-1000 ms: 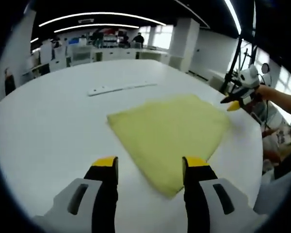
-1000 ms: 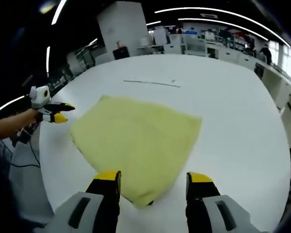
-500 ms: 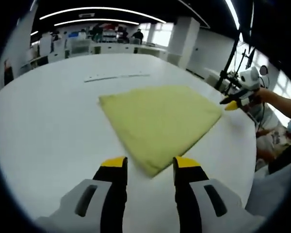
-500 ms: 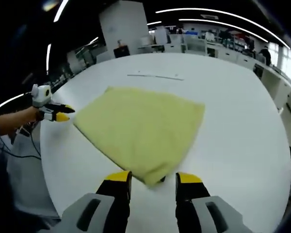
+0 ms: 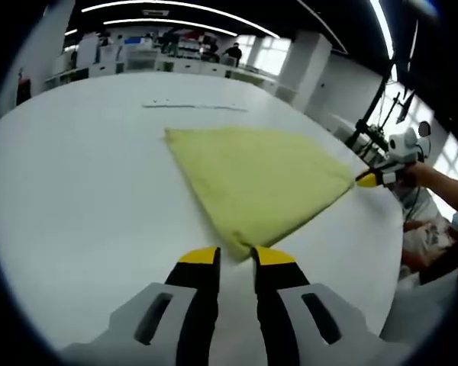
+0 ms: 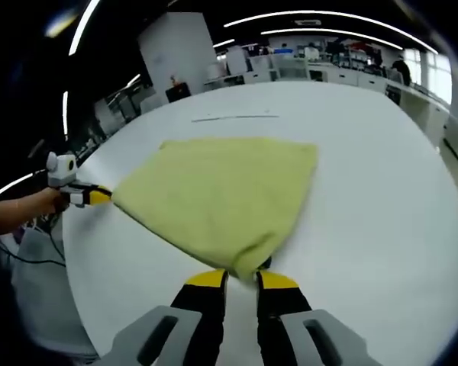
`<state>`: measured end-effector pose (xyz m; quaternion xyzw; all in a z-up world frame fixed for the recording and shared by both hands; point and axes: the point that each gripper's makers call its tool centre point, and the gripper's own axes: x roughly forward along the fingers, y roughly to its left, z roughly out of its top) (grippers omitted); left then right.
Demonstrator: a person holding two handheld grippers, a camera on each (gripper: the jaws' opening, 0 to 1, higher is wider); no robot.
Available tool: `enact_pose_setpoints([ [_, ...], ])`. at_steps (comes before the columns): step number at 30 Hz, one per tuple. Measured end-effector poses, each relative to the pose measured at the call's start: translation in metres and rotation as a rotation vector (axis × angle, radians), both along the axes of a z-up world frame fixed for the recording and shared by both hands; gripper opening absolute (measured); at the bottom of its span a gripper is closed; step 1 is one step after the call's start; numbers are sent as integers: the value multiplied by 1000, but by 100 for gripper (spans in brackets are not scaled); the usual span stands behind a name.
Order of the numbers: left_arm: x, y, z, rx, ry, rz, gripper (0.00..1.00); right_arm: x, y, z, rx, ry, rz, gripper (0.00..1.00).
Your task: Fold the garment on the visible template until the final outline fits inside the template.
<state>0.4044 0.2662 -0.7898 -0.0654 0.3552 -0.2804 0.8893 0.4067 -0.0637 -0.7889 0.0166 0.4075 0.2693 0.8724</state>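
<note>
The yellow garment (image 5: 259,179) lies flat on the white table (image 5: 76,191) as a folded, roughly four-cornered shape. In the left gripper view, its nearest corner points toward the camera and sits at the tips of the left tongs (image 5: 235,257), directly between the two yellow-tipped jaws. The jaws stand nearly together, with a narrow gap remaining; whether they actually clamp the cloth corner cannot be told. The opposite corner of the garment reaches to the right, where the other tongs, held by a person's hand (image 5: 424,174), touch its edge.

In the right gripper view, the garment (image 6: 221,191) also presents a corner toward the camera. This corner lies at the tips of the right tongs (image 6: 240,279), and the cloth edge overlaps the gap between the jaws. The jaws are nearly closed here too; a firm grip on the fabric cannot be confirmed. At the left, the left tongs meet the far corner of the garment.

A thin pale strip (image 5: 195,107) lies on the table beyond the garment, well apart from it.
</note>
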Motion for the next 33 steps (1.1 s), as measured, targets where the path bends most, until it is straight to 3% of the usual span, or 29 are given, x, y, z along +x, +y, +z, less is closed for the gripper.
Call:
enact_pose_setpoints([
  [7,2,-2,1,-58,4,37,4,4,0,-3,7,-8,-29,3],
  [12,1,-3,0,-77,14,45,7,5,0,-3,11,-10,-37,1],
  [22,-1,-6,-7,-52,29,37,2,5,0,-2,11,-11,-38,0],
  [33,-1,-2,-3,-7,0,5,0,1,-13,-1,-35,-19,-17,0],
])
